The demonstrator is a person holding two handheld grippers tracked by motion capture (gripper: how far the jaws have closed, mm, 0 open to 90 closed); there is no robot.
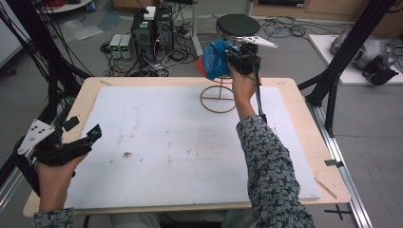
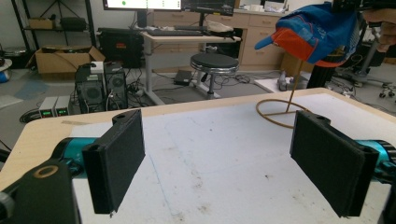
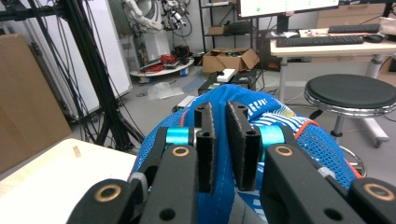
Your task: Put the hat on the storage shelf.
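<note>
The blue cap (image 1: 215, 58) with its orange-red brim sits atop a thin wooden stand (image 1: 220, 95) whose ring-shaped base lies on the far part of the table (image 1: 294, 123), right of the middle; in the left gripper view the cap (image 2: 322, 32) hangs at the top of the stand's slim rod (image 2: 293, 88), brim pointing left, well above the white sheet (image 2: 224, 154) that covers the table; the right tool (image 1: 236, 58) is at the cap's right side, held high in the person's right hand (image 1: 241, 85), a patterned sleeve (image 1: 271, 166) trailing back toward the near edge; in the right gripper view its two black pads (image 3: 243, 140) stand narrow, a fold of the blue mesh crown (image 3: 261, 112) between them, with a slim gap showing between the pads, so whether they press on the fabric cannot be told; the left tool (image 1: 81, 137) is well apart from the cap, at the table's near left edge in the person's left hand (image 1: 54, 178), its jaws spread wide with nothing between them, as the left gripper view shows over the bare white sheet; beyond the table stand a round black stool (image 1: 237, 24) and computer cases (image 1: 152, 28) among cables on the floor; black frame posts (image 1: 342, 61) rise at the right.
</note>
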